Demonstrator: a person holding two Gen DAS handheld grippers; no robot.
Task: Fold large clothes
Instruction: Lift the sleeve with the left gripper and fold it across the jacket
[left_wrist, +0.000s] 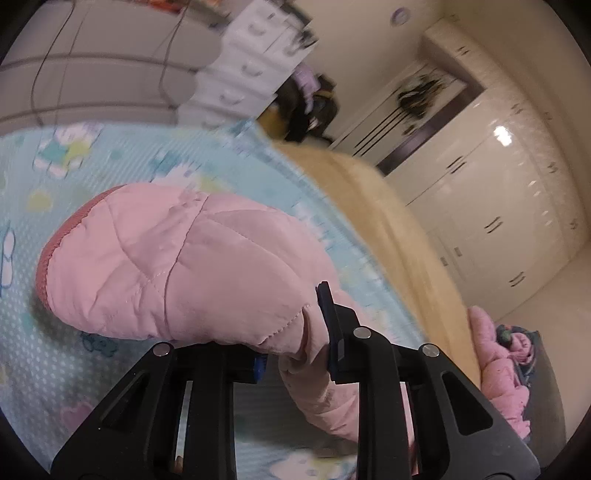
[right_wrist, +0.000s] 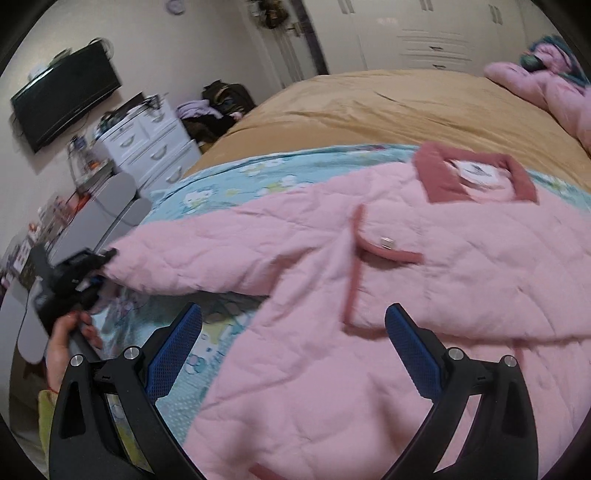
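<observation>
The pink jacket lies spread flat on the blue sheet that covers the near part of the bed, with its dark pink collar up at about 1 o'clock in the right wrist view. One sleeve sticks out long and straight from the body of the jacket toward 9 o'clock, and that is the line that matters most. At the far end of that sleeve sits the left gripper, held by a hand. In the left wrist view the left gripper has its two fingers pinched tight on the sleeve near the cuff, and pink cloth bulges out on both sides of the fingers, so the sleeve looks lifted a little off the sheet. The sleeve's long line runs from those fingers back toward the jacket body. The right gripper hovers over the lower front of the jacket with its blue fingers spread wide apart and nothing between them. It looks close to the pocket, which lies at 12 o'clock just ahead of it. The left hand is the one nearest the sleeve, so I think it should carry the sleeve across toward 3 o'clock, over the chest. The right one looks well placed to press the jacket down so that it does not slide.
</observation>
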